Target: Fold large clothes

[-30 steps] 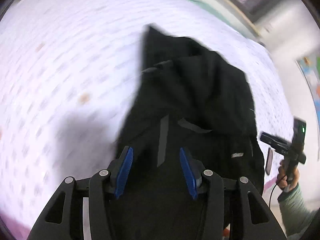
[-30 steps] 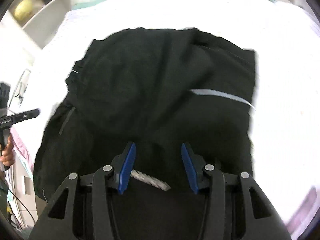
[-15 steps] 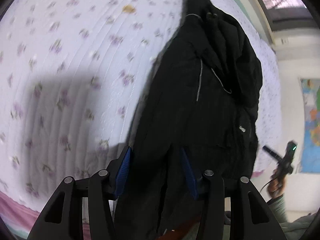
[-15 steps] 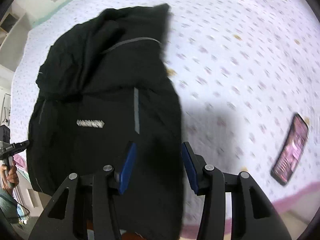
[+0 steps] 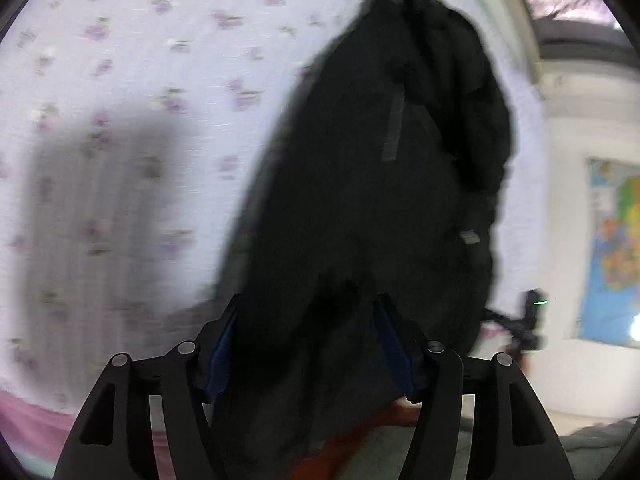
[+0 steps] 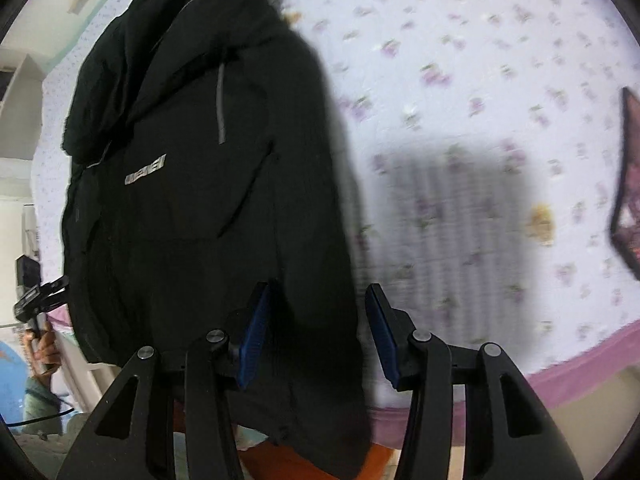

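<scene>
A large black hooded jacket (image 5: 380,184) hangs in the air over a floral bedspread (image 5: 132,128), its hood end towards the bed. It has grey reflective strips and a chest logo (image 6: 145,171). The left gripper (image 5: 308,340) has the jacket's hem between its blue pads, jaws wide. The right gripper (image 6: 316,332) has the jacket's other edge (image 6: 312,240) between its jaws, which also stand wide. Each gripper appears small in the other's view, the right one (image 5: 528,320) beyond the jacket and the left one (image 6: 40,300) at the far left.
A dark phone (image 6: 628,184) lies on the bedspread at the right. The bed's pink edge (image 6: 580,364) runs along the bottom. A coloured map (image 5: 612,248) hangs on the white wall. Shelving (image 6: 20,80) stands at the far left.
The jacket has been lifted and pulled closer, hanging more upright between the two grippers. Both views are blurred by motion.
</scene>
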A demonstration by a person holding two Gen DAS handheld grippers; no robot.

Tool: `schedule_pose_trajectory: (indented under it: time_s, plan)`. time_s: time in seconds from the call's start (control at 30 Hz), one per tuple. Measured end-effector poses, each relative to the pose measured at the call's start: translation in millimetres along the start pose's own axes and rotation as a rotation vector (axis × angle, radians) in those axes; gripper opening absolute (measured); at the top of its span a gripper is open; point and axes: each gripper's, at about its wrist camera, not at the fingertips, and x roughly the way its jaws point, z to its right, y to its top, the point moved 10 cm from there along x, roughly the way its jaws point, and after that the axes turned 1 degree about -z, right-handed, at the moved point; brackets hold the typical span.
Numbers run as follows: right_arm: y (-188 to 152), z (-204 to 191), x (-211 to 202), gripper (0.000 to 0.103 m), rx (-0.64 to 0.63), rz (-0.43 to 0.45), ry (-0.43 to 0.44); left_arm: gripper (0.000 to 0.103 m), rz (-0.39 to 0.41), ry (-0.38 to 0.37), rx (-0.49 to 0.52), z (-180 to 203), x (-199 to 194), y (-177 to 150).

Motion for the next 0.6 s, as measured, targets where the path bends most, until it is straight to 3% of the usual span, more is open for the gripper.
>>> schedule_pose_trajectory:
  time_s: [0.07, 0.2, 0.27, 0.37, 0.47, 0.6]
  plan:
    - [-1, -21, -10, 0.037, -0.042, 0.022, 0.058, 0.065, 0.002, -0.13, 0.043, 34, -9, -4]
    - [2, -62, -45, 0.037, -0.124, 0.093, 0.197, 0.071, 0.033, -0.303, 0.124, 84, -26, -7]
    - [1, -65, -43, 0.038, -0.143, 0.082, 0.207, 0.071, 0.031, -0.33, 0.107, 85, -22, -7]
    - [-12, -55, -14, 0.039, -0.121, 0.006, 0.162, 0.071, 0.014, -0.317, 0.033, 65, -7, -14]
    - [-41, -36, 9, 0.04, -0.103, -0.065, 0.111, 0.071, -0.02, -0.233, 0.01, 39, 1, -38]
    - [-83, -25, 11, 0.045, -0.084, -0.134, 0.145, 0.071, -0.116, -0.096, -0.044, 3, 16, -80]
